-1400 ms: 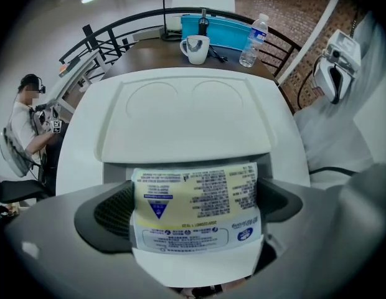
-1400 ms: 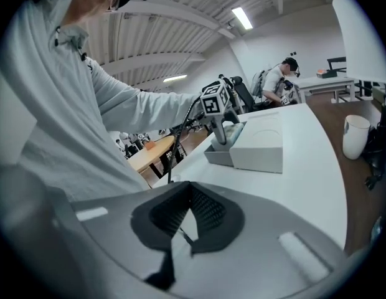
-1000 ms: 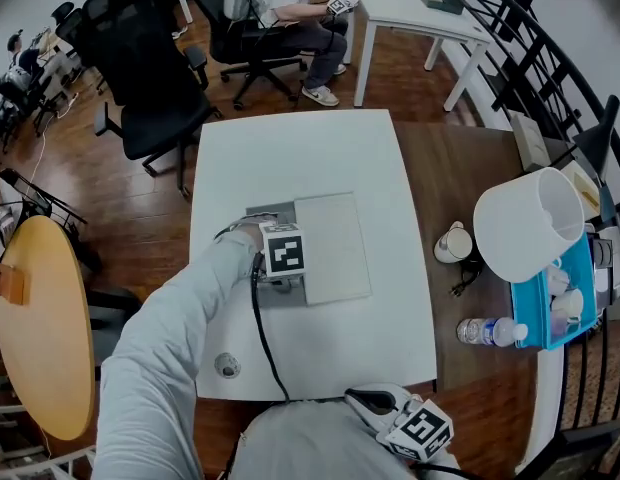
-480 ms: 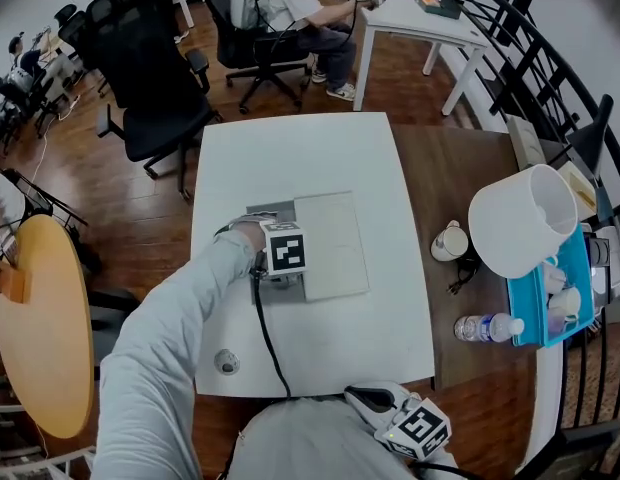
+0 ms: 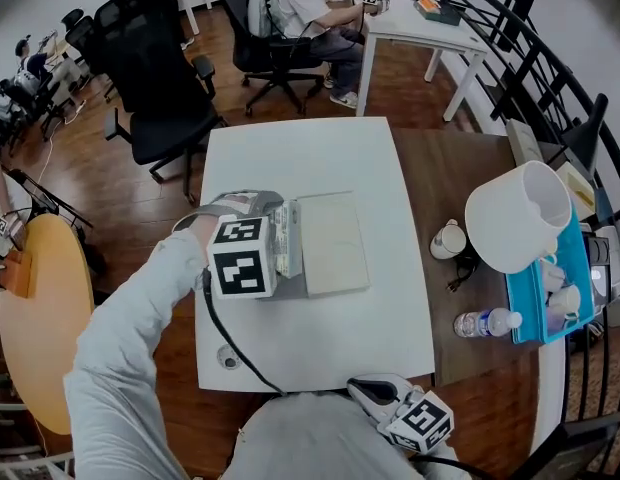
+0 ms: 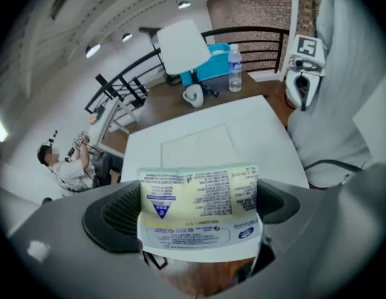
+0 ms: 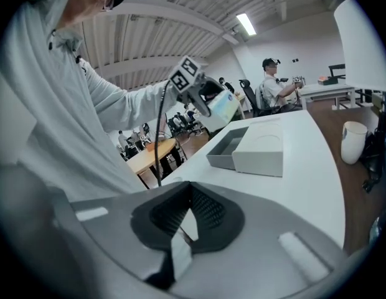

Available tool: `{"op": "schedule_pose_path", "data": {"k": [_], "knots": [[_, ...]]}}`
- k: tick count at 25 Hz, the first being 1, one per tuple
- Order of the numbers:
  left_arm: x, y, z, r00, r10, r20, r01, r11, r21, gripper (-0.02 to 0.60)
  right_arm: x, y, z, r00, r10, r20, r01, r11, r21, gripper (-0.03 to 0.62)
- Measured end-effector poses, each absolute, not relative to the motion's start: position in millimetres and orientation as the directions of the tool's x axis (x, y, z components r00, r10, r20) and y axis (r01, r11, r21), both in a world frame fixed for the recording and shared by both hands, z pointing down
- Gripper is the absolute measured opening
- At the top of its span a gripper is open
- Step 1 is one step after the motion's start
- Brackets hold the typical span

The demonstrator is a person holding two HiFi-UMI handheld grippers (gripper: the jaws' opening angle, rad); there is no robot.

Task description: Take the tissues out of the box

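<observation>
Looking down on a white table (image 5: 320, 158) standing on a wood floor (image 5: 150, 218). Carrying, near its middle, a grey box tray (image 7: 229, 147) lying open with its hollow facing up. Carrying also a white lid (image 5: 333, 243) lying flat, right against the tray's right side. Showing a small round grommet (image 5: 227, 359) near the front left corner. Adjoining a brown table (image 5: 460, 168) on the right. Bearing there a white mug (image 5: 450, 240), a black cable (image 5: 460, 280) lying just beside it, a water bottle (image 5: 487, 322) standing nearer the front, and a blue bin (image 5: 535, 313) sitting at the right edge.
</observation>
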State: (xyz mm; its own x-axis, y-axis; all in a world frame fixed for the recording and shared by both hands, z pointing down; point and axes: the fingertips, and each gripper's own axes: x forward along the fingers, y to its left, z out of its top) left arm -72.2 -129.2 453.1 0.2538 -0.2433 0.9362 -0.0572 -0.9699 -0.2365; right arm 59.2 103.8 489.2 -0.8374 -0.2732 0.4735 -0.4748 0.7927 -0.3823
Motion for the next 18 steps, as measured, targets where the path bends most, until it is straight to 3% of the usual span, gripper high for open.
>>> {"op": "schedule_pose_path", "data": {"k": [3, 8, 11, 14, 18], "knots": [[-66.0, -93.6, 401.0, 0.392, -0.287, 0.874, -0.122, -0.958, -0.259, 0.574, 62.4, 99.5, 485.4, -0.843, -0.288, 0.454, -0.478, 0.788, -0.387, 0.005], [-73.2, -35.0, 396.0, 0.564, -0.298, 0.770, -0.516, -0.856, 0.046, 0.574, 66.4, 98.0, 481.9, -0.844, -0.288, 0.453, -0.476, 0.792, -0.383, 0.005], [-82.4, -9.5, 435.3, 0.608, -0.353, 0.711, -0.722, -0.619, 0.309, 0.574, 69.1, 98.5, 483.6, -0.846, -0.277, 0.456, -0.469, 0.793, -0.389, 0.005], [-86.0, 6.1, 481.4, 0.613, -0.439, 0.657, -0.790, -0.319, 0.523, 0.575, 70.0, 99.3, 486.4, -0.850, -0.257, 0.460, -0.455, 0.798, -0.395, 0.005], [-88.2, 14.6, 543.6, 0.520, -0.467, 0.715, -0.828, -0.071, 0.556, 0.577, 69.1, 99.8, 488.9, -0.861, -0.219, 0.459, -0.422, 0.811, -0.405, 0.005]]}}
